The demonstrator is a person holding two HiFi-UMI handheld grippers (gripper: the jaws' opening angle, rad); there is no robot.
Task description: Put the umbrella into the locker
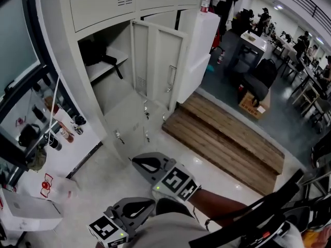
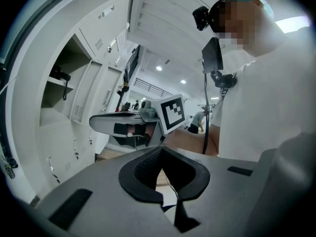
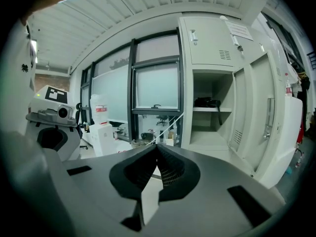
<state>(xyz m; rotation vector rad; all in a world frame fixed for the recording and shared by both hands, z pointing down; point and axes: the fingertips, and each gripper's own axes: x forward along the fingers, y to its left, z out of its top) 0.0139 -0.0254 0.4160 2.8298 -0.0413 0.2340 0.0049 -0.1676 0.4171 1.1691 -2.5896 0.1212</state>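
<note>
A black folded thing with a hanging strap, seemingly the umbrella (image 1: 95, 52), lies on the upper shelf of the open locker (image 1: 111, 87). It also shows in the right gripper view as the umbrella (image 3: 209, 102), and small in the left gripper view as the umbrella (image 2: 58, 74). My right gripper (image 1: 134, 160) is shut and empty, low in front of the locker and pointing towards it. Its jaws (image 3: 157, 148) meet at the tips. My left gripper (image 1: 152, 203) sits below it, close to my body, aimed sideways at the right gripper's marker cube (image 2: 170, 113). The left gripper (image 2: 160, 150) is shut with nothing in it.
The locker door (image 1: 158, 66) stands open to the right of the compartment. A wooden platform (image 1: 227, 138) lies on the floor at the right. White boxes (image 1: 26, 211) and a glass wall with a shelf of bottles (image 1: 57, 133) are at the left. Desks and chairs (image 1: 261, 79) stand behind.
</note>
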